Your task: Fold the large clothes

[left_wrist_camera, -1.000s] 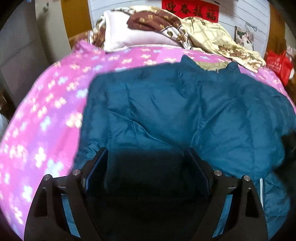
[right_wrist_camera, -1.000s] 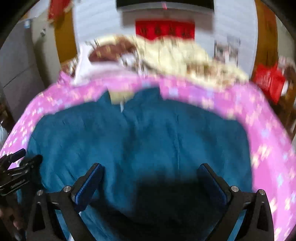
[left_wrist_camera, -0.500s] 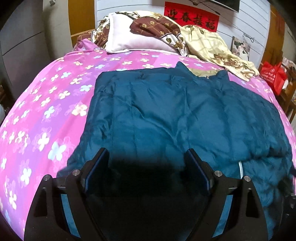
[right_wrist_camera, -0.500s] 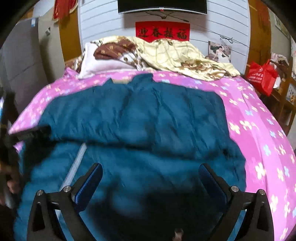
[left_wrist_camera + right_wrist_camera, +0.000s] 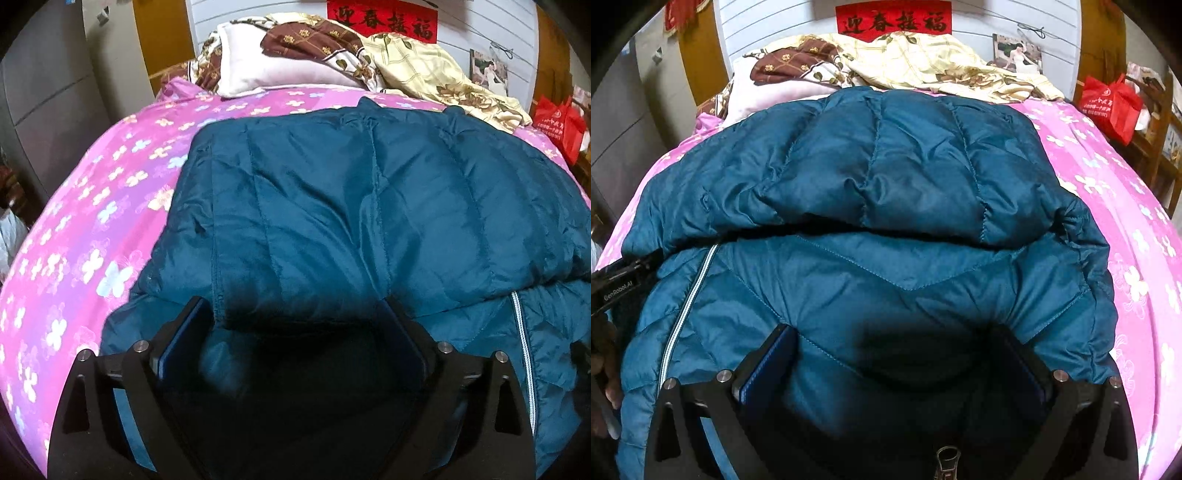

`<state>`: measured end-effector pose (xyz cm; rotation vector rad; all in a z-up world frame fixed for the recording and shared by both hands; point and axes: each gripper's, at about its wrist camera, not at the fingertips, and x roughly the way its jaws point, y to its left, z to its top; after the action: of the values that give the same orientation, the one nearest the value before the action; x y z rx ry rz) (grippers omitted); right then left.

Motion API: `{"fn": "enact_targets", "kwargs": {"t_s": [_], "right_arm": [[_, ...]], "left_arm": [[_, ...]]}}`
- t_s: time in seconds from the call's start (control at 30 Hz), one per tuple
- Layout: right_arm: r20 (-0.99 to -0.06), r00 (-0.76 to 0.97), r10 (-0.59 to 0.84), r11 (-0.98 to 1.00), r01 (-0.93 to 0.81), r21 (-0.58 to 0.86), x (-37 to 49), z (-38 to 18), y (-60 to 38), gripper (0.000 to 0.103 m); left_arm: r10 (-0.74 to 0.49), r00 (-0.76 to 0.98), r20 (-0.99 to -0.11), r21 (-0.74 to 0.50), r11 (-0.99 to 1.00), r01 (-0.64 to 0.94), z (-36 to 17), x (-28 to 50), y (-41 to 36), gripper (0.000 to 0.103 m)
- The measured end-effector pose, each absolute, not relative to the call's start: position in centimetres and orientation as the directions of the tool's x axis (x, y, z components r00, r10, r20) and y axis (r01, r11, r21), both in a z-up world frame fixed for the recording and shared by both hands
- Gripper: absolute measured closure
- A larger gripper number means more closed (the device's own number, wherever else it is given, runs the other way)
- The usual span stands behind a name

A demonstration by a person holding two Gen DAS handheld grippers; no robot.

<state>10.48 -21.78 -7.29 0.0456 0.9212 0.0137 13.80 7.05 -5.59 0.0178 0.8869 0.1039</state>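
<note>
**Blue jacket spread across the pink bed, both grippers wide above its near edge**

A bed cover (image 5: pixel 110 229), pink with pale flowers, filled both views. Most of it was taken up by the blue quilted jacket (image 5: pixel 332 206), which was laid flat with its collar towards the pillows and a folded-over layer lying across its near part. At the head of the bed a pale pillow (image 5: pixel 266 70) and a yellow patterned quilt (image 5: pixel 934 62) were heaped, just beyond the collar. A red banner (image 5: pixel 894 20) was fixed to the wall behind, and a red bag (image 5: pixel 1112 107) stood beside the bed to the right.

The left gripper (image 5: pixel 295 332) was seen with its jaws opening, already wide; jacket fabric bulged up between them, though no grip on it could be made out. The right gripper (image 5: pixel 894 354) was likewise held wide apart over the jacket, with fabric between the fingers and no clear pinch.

Only in the right wrist view were the zip pull (image 5: pixel 947 461) at the bottom edge and a hand (image 5: pixel 605 373) at the left margin shown. The zip line (image 5: pixel 522 354) was seen in both.
</note>
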Motion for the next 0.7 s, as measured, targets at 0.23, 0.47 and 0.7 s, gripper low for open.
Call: {"fn": "enact_targets", "kwargs": {"t_s": [0.23,0.47,0.7], "right_arm": [[-0.796,0.604,0.024,0.999,0.010,0.038,10.37,-7.40,-21.62,0.000],[-0.796,0.605,0.024,0.999,0.011,0.038,10.41,-7.39,-21.61,0.000],[-0.795,0.607,0.024,0.999,0.012,0.039,10.35,-7.49,-21.63,0.000]], "left_arm": [[0.079,0.616,-0.784,0.025,0.995,-0.096,-5.74,13.86,7.38,0.007],[0.079,0.615,-0.784,0.025,0.995,-0.096,-5.73,13.85,7.38,0.007],[0.078,0.615,-0.784,0.023,0.995,-0.097,-5.73,13.86,7.38,0.006]]}}
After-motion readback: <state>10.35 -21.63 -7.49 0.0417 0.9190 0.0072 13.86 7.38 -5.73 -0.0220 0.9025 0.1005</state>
